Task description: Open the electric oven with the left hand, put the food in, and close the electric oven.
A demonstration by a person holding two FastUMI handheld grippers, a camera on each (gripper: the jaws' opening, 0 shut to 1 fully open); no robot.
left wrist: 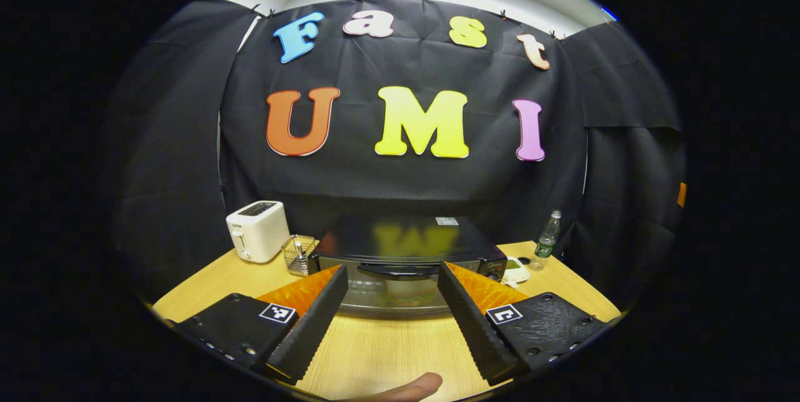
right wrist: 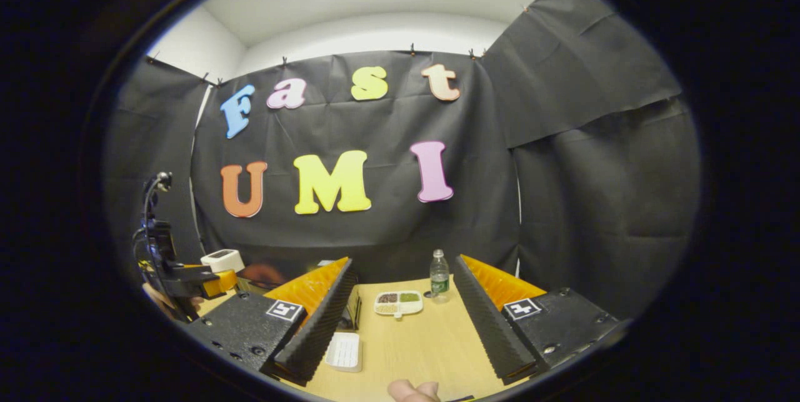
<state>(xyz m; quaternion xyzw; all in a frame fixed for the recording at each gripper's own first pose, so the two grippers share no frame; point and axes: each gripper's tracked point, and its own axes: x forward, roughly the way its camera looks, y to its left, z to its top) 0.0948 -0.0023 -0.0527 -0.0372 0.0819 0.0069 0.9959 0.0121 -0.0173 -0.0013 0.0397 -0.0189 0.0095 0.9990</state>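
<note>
Electric oven (left wrist: 400, 246): lower front corners hidden behind the left gripper's fingers (left wrist: 312, 321); interior blurred through the glass door. Divided food tray (right wrist: 399, 303): contents too small to identify. Toaster (right wrist: 222, 260): lower half hidden. Wire basket (left wrist: 299, 254): contents indistinct.

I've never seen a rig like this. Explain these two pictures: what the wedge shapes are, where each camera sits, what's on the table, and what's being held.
No robot here: a person holds one pair of tongs in each hand. Each picture comes from a camera riding on one pair, looking forward along its two fingers.

The left gripper view shows the left tongs, open and holding nothing, facing the closed oven on the table. A toaster, a wire basket and a bottle stand nearby.

The right gripper view shows the right tongs, also open and holding nothing, facing a food tray beside the bottle.
</note>
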